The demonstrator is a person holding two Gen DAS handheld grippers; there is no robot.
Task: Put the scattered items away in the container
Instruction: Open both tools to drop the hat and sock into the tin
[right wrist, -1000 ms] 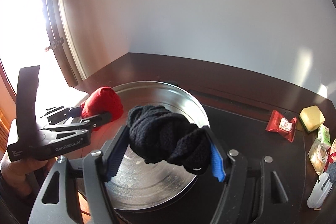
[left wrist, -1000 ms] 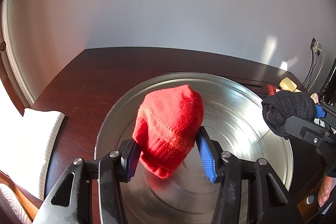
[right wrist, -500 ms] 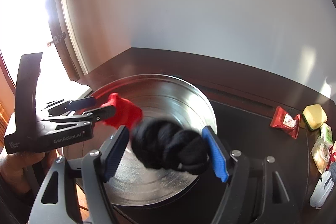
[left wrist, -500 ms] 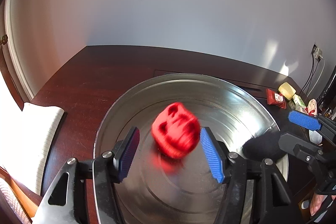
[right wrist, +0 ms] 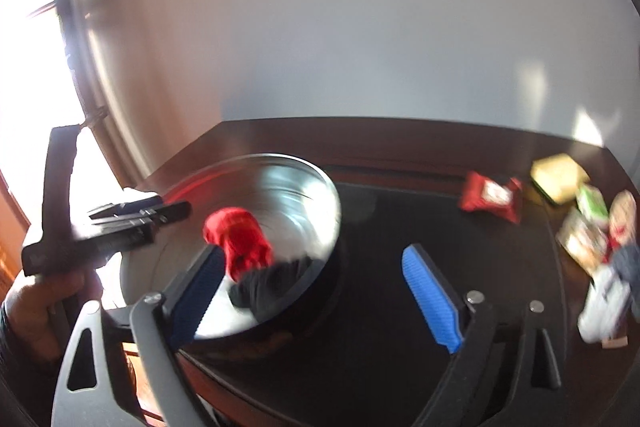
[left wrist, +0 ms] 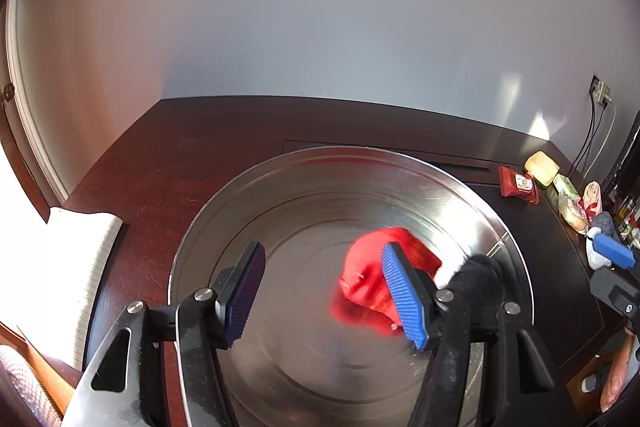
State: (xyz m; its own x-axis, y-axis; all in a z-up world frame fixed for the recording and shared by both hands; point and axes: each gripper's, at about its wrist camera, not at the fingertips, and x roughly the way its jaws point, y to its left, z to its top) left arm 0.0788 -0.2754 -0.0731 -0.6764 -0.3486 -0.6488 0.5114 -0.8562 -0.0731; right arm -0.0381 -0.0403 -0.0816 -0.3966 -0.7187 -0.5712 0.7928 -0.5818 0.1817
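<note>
A round metal tin (left wrist: 280,211) (right wrist: 320,195) sits on the dark table. A red knit item (left wrist: 368,275) (right wrist: 240,239) lies inside it, partly behind my left gripper's right finger. A black knit item (left wrist: 480,279) (right wrist: 276,287) lies in the tin next to the red one. My left gripper (left wrist: 320,291) is open and empty above the tin. My right gripper (right wrist: 312,287) is open and empty, to the right of the tin; it shows at the right edge of the left wrist view (left wrist: 612,255).
Snack packets lie at the table's right: a red packet (left wrist: 518,183) (right wrist: 490,195), a yellow block (left wrist: 542,167) (right wrist: 558,177), a green packet (right wrist: 592,203) and several others (right wrist: 600,267). A white notepad (left wrist: 68,275) lies at the left. The wall stands close behind.
Both grippers opened and let go. The red item fell from the left gripper into the tin; the black item fell from the right gripper into the tin. The right gripper swung right.
</note>
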